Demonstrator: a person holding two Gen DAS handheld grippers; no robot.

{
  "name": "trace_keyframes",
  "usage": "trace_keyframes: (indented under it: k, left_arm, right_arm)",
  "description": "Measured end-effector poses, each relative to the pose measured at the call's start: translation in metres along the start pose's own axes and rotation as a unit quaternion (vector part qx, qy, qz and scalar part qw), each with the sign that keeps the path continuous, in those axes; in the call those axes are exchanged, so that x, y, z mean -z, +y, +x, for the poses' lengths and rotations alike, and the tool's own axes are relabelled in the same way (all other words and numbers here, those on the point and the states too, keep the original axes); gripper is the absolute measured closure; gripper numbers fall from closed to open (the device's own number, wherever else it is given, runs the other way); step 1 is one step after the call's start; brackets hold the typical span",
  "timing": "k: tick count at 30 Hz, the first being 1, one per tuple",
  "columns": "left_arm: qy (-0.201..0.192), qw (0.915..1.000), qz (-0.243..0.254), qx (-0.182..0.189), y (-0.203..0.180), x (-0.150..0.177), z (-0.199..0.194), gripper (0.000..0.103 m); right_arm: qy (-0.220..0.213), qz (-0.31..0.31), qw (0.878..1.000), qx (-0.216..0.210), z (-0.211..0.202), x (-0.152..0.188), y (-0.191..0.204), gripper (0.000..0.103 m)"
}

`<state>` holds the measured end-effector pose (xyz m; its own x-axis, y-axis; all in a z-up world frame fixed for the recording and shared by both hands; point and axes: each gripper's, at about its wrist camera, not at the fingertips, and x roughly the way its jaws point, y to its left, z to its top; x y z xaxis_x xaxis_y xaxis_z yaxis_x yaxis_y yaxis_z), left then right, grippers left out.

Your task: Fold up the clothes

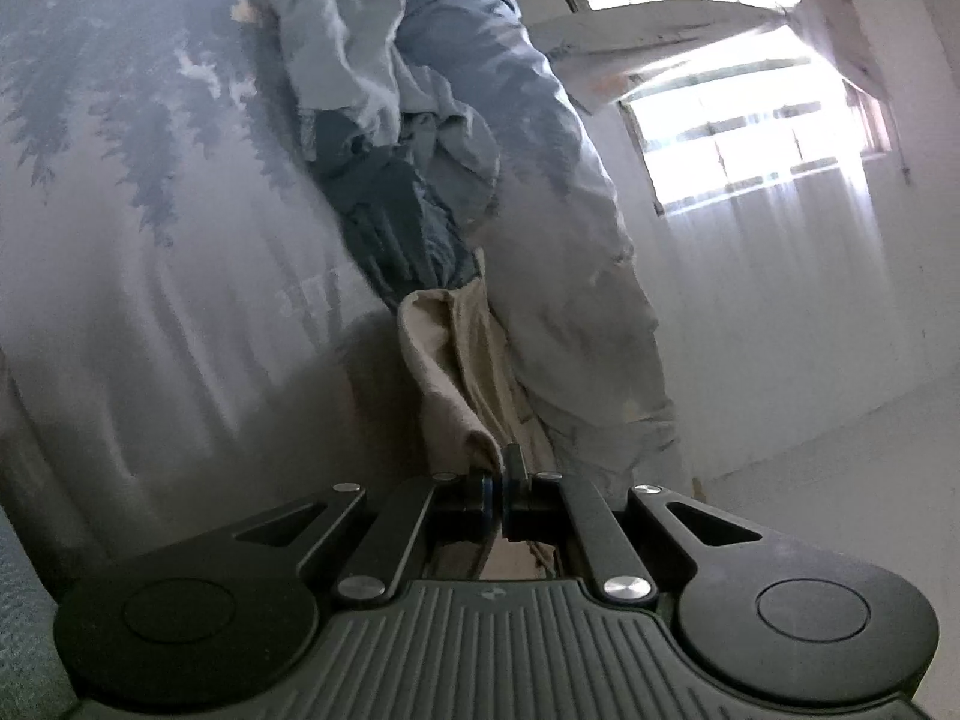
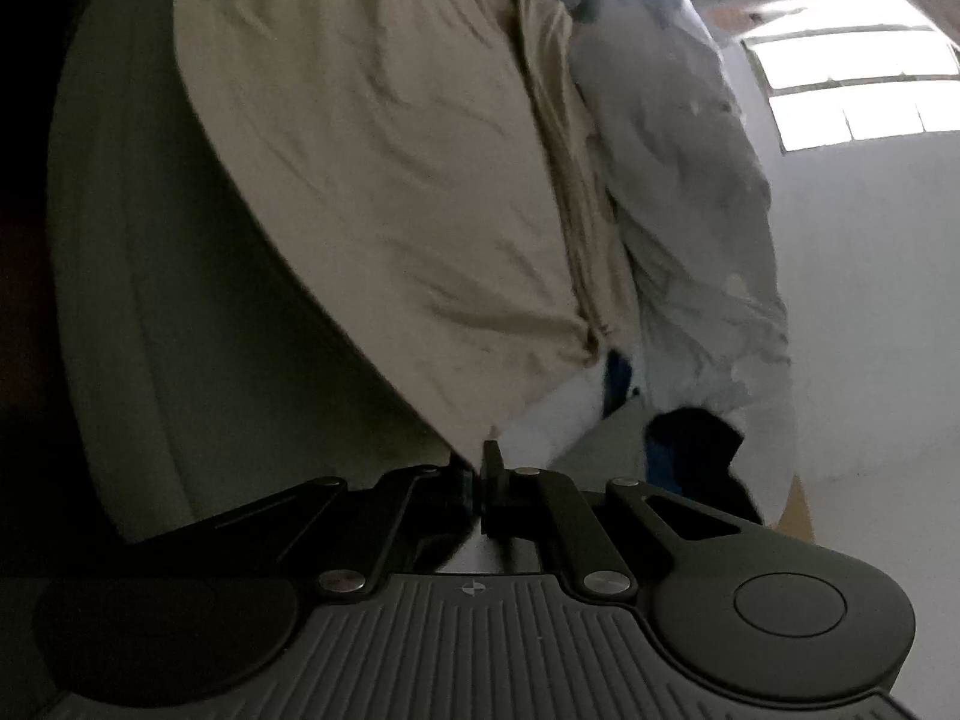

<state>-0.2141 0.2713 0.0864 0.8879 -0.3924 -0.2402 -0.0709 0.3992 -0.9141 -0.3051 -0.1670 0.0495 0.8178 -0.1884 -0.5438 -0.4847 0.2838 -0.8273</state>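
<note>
A beige garment hangs in folds at the edge of the bed, and my left gripper is shut on its lower corner. In the right wrist view the same beige garment spreads wide and wrinkled. It narrows to a tip that ends between the closed fingers of my right gripper, which is shut on that edge. Further up the bed lies a heap of grey and blue clothes with a dark ribbed piece below it.
The bed sheet carries a tree print, and a pale grey cover drapes over its side. A bright window and white wall lie to the right. A blurred white and dark shape sits just past the right gripper.
</note>
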Motion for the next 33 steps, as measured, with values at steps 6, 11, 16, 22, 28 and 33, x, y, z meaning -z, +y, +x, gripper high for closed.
trace_keyframes:
  k: [6, 11, 16, 22, 28, 33]
  left_arm:
    - [0.001, 0.9999, 0.002, 0.013, -0.014, -0.007, -0.008, 0.097]
    - [0.002, 0.9993, 0.009, 0.037, -0.034, -0.014, -0.015, 0.097]
    - [-0.004, 0.998, 0.019, 0.06, -0.052, -0.021, -0.026, 0.097]
    - [-0.012, 0.9965, 0.022, 0.08, -0.063, -0.03, -0.045, 0.097]
    - [-0.006, 0.9937, 0.039, 0.105, -0.072, -0.029, -0.07, 0.097]
    - [-0.002, 0.9918, 0.037, 0.122, -0.075, -0.023, -0.093, 0.097]
  right_arm:
    - [-0.034, -0.019, 0.998, 0.054, -0.036, -0.003, -0.053, 0.101]
    - [-0.057, -0.018, 0.994, 0.088, -0.068, -0.007, -0.086, 0.101]
    - [-0.061, -0.021, 0.994, 0.093, -0.09, -0.005, -0.103, 0.101]
    - [-0.059, -0.038, 0.994, 0.078, -0.115, 0.006, -0.118, 0.101]
    - [-0.067, -0.048, 0.995, 0.054, -0.153, 0.015, -0.132, 0.101]
    - [-0.065, -0.057, 0.996, 0.029, -0.187, 0.018, -0.135, 0.101]
